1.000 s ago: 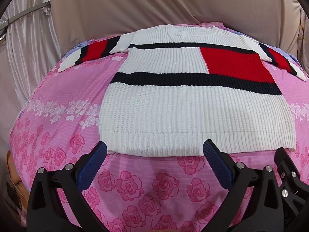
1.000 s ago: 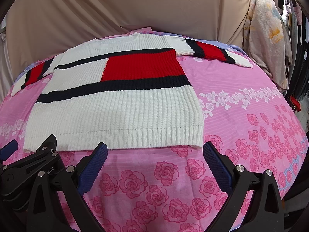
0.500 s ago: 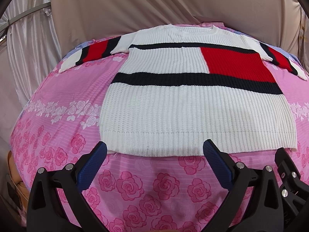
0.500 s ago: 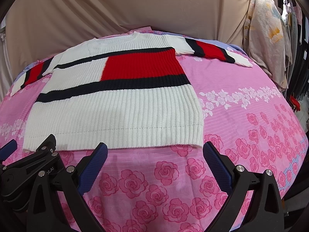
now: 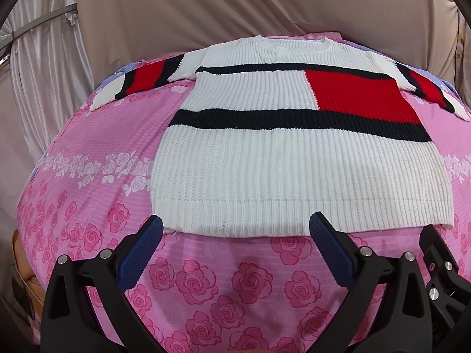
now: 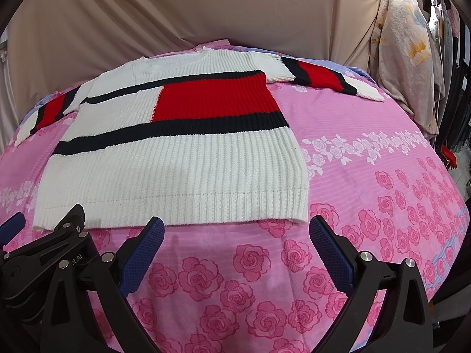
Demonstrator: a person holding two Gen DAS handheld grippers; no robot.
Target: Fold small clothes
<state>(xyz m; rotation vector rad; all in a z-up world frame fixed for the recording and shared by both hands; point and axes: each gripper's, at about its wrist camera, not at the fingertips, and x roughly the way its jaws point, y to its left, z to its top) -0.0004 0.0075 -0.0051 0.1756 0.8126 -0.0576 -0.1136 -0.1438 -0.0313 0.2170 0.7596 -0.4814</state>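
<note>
A white ribbed sweater (image 5: 265, 170) (image 6: 176, 170) with navy stripes and a red block lies flat on the pink rose bedsheet (image 5: 220, 282), both sleeves spread outwards. My left gripper (image 5: 235, 229) is open, its blue-padded fingers just short of the left half of the hem. My right gripper (image 6: 235, 229) is open too, in front of the hem's right corner. Neither one touches the sweater. In the left wrist view the right gripper's body (image 5: 441, 267) shows at the lower right; in the right wrist view the left gripper's body (image 6: 56, 247) shows at the lower left.
The bedsheet (image 6: 382, 194) reaches well beyond the sweater on the right. A beige curtain (image 5: 235, 8) hangs behind the bed. Clothes (image 6: 403, 53) hang at the far right. A silvery drape (image 5: 38, 67) hangs at the left.
Both grippers have crept slightly towards the hem; the sweater sits a touch lower in both views. Nothing was taken hold of.
</note>
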